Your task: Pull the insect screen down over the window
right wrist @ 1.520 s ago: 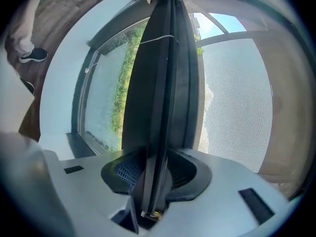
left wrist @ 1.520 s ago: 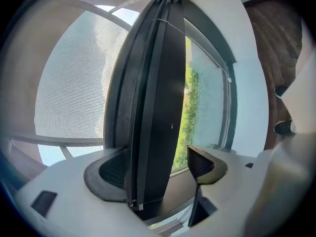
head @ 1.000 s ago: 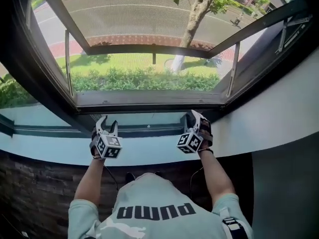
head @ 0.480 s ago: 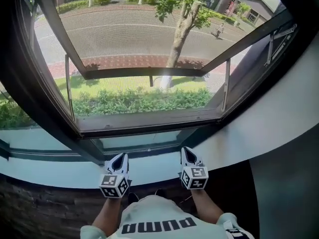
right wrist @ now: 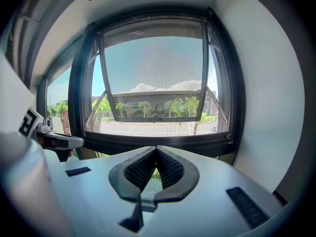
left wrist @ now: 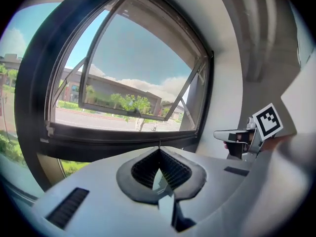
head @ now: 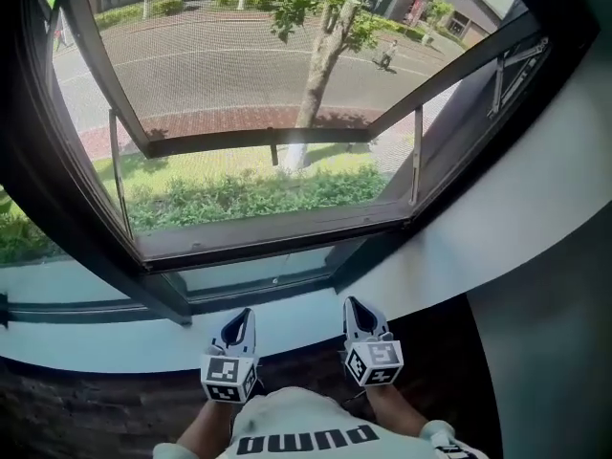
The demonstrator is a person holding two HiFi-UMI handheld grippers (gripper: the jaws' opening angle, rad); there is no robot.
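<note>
The insect screen (head: 239,75) shows as fine mesh across the whole window opening in the head view. Its grey bottom rail (head: 277,235) lies low against the dark window frame (head: 57,218). Beyond the mesh the outward-tilted sash (head: 258,140) stands open. My left gripper (head: 241,317) and right gripper (head: 353,306) hover side by side over the white sill (head: 115,344), back from the rail and touching nothing. Both are shut and empty. The left gripper view shows its jaws (left wrist: 159,150) pressed together, and the right gripper view shows the same (right wrist: 156,150).
A white curved wall (head: 497,247) rises at the right of the window. Dark brick-like cladding (head: 67,409) runs below the sill. Each gripper view shows the other gripper beside it: the right gripper (left wrist: 236,135) and the left gripper (right wrist: 54,141).
Both grippers left the window's bottom edge, closed their jaws and drew back toward my body. Both turned so their marker cubes face up. The head view tilted, and the window now sits higher.
</note>
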